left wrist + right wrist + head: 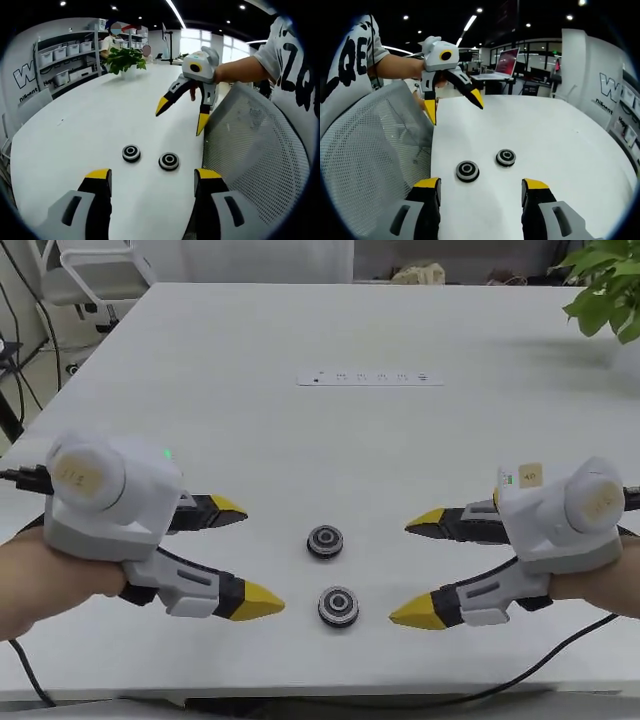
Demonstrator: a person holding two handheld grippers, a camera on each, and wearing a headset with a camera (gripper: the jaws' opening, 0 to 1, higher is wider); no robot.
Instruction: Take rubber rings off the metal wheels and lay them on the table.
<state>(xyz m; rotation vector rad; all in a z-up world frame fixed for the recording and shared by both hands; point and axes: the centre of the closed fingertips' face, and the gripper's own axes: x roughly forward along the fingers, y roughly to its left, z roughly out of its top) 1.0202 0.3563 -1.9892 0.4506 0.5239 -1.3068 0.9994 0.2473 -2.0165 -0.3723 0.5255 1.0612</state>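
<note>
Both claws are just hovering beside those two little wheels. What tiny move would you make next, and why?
Probably ease the right gripper in around the nearer wheel: both it and the left gripper are open, touching nothing, and the wheel's dark ring looks still on.

Head view: high over the near table edge, facing forward and down, far edge at 12 o'clock. Left gripper view: low, close to the table, facing the right gripper at 1 o'clock. Right gripper view: likewise low, opposite heading, left gripper at 11 o'clock. All three share both wheels.
</note>
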